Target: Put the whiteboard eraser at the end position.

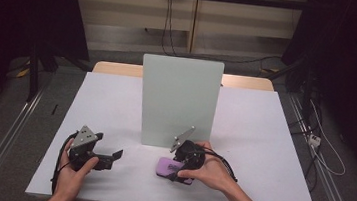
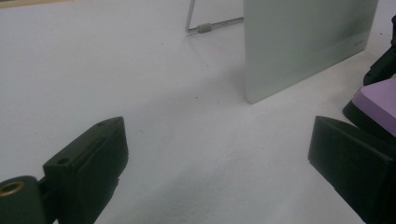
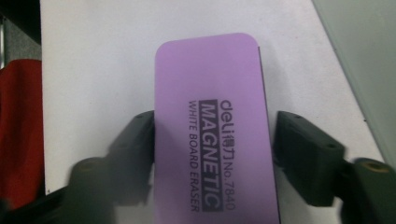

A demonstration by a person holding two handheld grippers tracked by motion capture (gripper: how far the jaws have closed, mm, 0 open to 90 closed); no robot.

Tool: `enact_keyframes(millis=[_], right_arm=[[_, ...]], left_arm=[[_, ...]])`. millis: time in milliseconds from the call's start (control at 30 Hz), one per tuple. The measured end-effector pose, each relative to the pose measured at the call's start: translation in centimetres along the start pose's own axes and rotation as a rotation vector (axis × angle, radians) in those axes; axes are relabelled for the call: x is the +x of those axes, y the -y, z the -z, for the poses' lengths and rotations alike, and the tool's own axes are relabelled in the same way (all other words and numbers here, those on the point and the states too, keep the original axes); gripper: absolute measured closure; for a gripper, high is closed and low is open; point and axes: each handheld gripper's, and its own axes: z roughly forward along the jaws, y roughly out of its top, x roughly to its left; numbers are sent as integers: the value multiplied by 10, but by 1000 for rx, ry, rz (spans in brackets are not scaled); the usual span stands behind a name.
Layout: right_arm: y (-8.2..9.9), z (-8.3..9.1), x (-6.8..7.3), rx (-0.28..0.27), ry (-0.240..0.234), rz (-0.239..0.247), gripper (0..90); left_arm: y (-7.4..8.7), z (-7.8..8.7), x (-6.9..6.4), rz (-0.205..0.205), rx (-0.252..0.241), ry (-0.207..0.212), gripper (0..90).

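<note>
Eraser (image 3: 212, 126) flat on the white counter (image 1: 116, 104), purple face up, printed "MAGNETIC WHITE BOARD ERASER", just in front of the upright whiteboard (image 1: 179, 100) that stands mid-counter on its wire prop. Right gripper (image 1: 179, 167) sits right over it, pointing down, the right hand (image 1: 209, 173) wrapped round the body from the near side, wrist bent inward, forearm running in from the bottom right corner. In the right gripper view its jaws straddle the eraser's long sides: the one at the picture's left looks to be against the edge, the one at the right stands off with a sliver of counter showing between. So the jaws are parted around the eraser, not pinching it.

Over on the left, the left gripper (image 1: 110, 157) is held low above the counter, aimed across toward the eraser, the left hand (image 1: 74, 169) cupping it from below and behind. Its jaws are spread wide, with bare counter between them, and in the left gripper view the eraser's corner peeks in at the right edge.
</note>
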Motion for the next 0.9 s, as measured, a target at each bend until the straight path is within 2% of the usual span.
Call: enact_keyframes(millis=[67,233,333,567,800,900], right_arm=[[1,1,0,-10,1,-14,256],[2,4,1,-45,9,-38,159],[4,9,1,-88,51,-50,97],[13,17,-4,-167,105,-105,84],[20,26,-3,-217,140,-133,85],[25,29,-5,-259,120,-163,105]], left_arm=[[0,0,0,3,-3,-2,50],[0,1,-1,2,1,0,50],[0,1,-1,5,0,0,50],[0,2,0,6,-1,0,50],[0,2,1,6,-1,-2,50],[0,2,1,9,0,0,50]])
